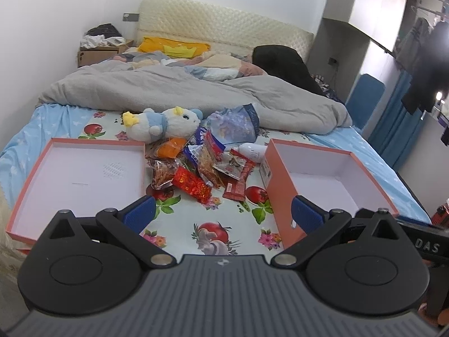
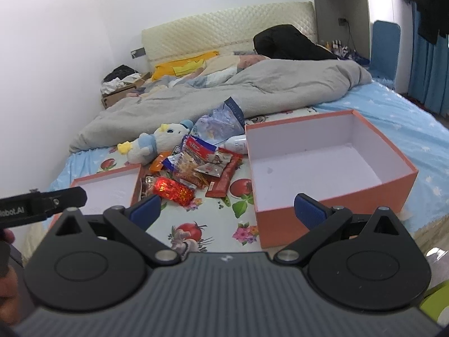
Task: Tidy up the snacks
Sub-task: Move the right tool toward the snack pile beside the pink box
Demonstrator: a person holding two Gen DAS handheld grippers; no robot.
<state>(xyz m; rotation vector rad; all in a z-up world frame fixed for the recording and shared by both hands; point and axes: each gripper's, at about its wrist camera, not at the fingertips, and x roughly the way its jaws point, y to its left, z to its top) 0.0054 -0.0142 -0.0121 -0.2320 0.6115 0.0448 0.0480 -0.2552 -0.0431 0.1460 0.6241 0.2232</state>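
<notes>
Both claws, the left claw (image 1: 223,210) and right claw (image 2: 227,209), hover level and wide apart, empty, above the bed (image 1: 179,224), facing the snack pile (image 1: 199,168) (between two orange boxes), its long red packet (image 1: 238,182) pointing away.

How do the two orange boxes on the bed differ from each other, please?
The left box is shallow with low walls, like a lid; the right box is deep with tall walls. The left box lies left of the snack pile, the right box on the pile's right. The right box bears a label on its end; the left shows none. Both are orange outside, white inside, open and empty.
</notes>
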